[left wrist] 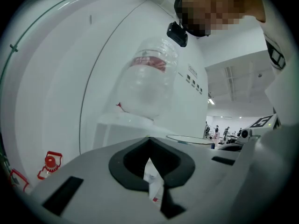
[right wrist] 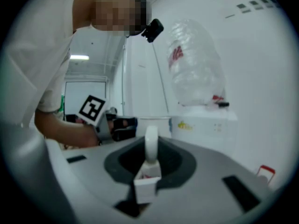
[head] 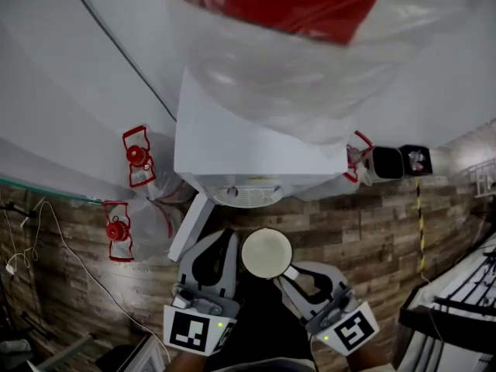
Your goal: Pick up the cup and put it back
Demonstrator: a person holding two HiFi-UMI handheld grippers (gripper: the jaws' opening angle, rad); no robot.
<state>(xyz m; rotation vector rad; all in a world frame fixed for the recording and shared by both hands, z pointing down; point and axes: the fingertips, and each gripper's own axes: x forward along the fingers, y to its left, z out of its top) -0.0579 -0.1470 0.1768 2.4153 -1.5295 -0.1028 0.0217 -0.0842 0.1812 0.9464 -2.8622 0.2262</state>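
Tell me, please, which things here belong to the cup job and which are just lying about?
Job: cup, its handle clamped in the right tool; left tool, shut and empty, beside it.
Lying about: water dispenser, its bottle, two red objects.

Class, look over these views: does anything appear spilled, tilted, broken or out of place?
Nothing stands out. The cup is upright, held by its handle in the right gripper; no spill shows. The bottle sits on the dispenser.
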